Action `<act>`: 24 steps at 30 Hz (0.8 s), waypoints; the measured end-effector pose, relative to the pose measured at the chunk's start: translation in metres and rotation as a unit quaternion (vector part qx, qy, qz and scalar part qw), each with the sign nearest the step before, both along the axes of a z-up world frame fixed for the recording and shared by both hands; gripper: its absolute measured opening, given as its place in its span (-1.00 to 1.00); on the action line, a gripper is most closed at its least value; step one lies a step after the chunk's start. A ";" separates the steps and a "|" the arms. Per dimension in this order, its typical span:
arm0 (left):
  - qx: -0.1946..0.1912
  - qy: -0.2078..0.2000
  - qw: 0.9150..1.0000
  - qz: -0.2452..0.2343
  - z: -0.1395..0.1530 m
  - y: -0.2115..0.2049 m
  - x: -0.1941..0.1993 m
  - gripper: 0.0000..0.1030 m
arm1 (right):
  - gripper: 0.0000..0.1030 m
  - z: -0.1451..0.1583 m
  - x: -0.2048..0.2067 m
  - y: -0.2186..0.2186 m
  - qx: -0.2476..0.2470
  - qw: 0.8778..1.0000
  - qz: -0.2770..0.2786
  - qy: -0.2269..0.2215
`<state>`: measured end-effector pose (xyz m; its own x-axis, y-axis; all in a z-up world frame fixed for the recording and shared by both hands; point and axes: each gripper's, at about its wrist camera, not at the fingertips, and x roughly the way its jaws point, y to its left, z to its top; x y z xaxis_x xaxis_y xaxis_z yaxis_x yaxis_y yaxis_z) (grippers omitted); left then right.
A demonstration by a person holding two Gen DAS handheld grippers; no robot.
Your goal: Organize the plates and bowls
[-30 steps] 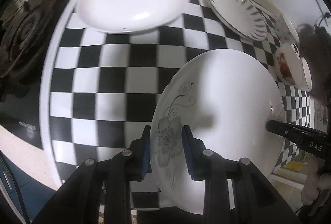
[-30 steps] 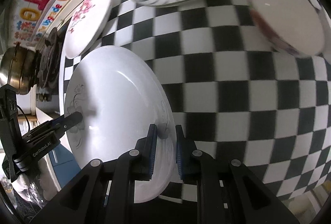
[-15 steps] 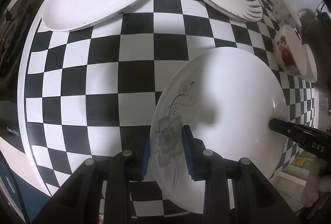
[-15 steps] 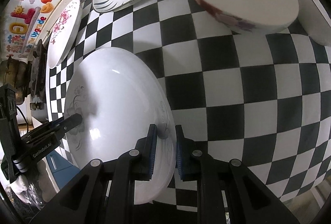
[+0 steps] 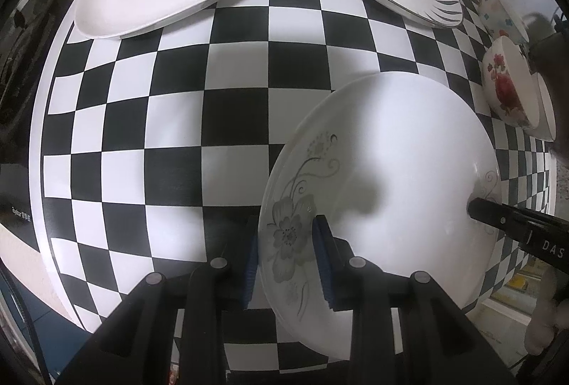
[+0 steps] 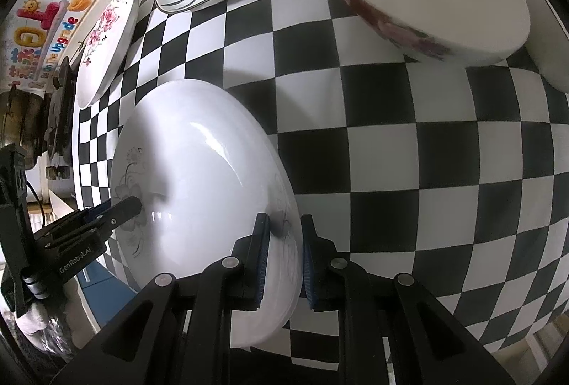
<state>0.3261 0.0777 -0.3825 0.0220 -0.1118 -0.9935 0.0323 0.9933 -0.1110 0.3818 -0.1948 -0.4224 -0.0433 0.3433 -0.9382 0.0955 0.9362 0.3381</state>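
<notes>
Both tools clamp opposite rims of one white plate with a grey flower print (image 5: pixel 384 171), held over the checkered surface (image 5: pixel 177 136). The left tool (image 5: pixel 286 257) reads "GenRobot.AI" in the right view; the right tool (image 6: pixel 282 257) shows "DAS" in the left view. A wall sticker (image 6: pixel 53 40) reads "Upgrade".

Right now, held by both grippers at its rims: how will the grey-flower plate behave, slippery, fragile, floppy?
The grey-flower plate looks glazed, with bright glare on it, so it is probably slippery in the pads. It holds its shape between the left gripper and the right gripper, so it is likely rigid, and probably brittle if dropped on the checkered table.
</notes>
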 end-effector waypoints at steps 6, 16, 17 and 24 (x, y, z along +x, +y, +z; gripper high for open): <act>0.006 -0.001 1.000 0.004 0.002 -0.005 -0.001 -0.49 | -0.61 -0.005 0.000 0.000 -0.002 1.000 0.008 0.004; 0.023 -0.002 0.999 0.022 0.003 -0.013 -0.004 -0.49 | -0.60 -0.008 0.004 0.005 0.002 1.000 0.023 0.012; 0.024 0.000 0.999 0.026 0.003 -0.012 -0.004 -0.49 | -0.60 -0.008 0.004 0.005 0.002 1.000 0.025 0.013; 0.066 -0.031 0.992 0.104 0.033 -0.005 -0.020 -0.49 | -0.60 0.004 0.005 0.003 0.006 0.999 0.040 0.011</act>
<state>0.3062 0.0732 -0.3498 0.0931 0.0335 -0.9951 -0.1723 0.9849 0.0170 0.3873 -0.1920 -0.4188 -0.0922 0.3494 -0.9324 0.0274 0.9370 0.3484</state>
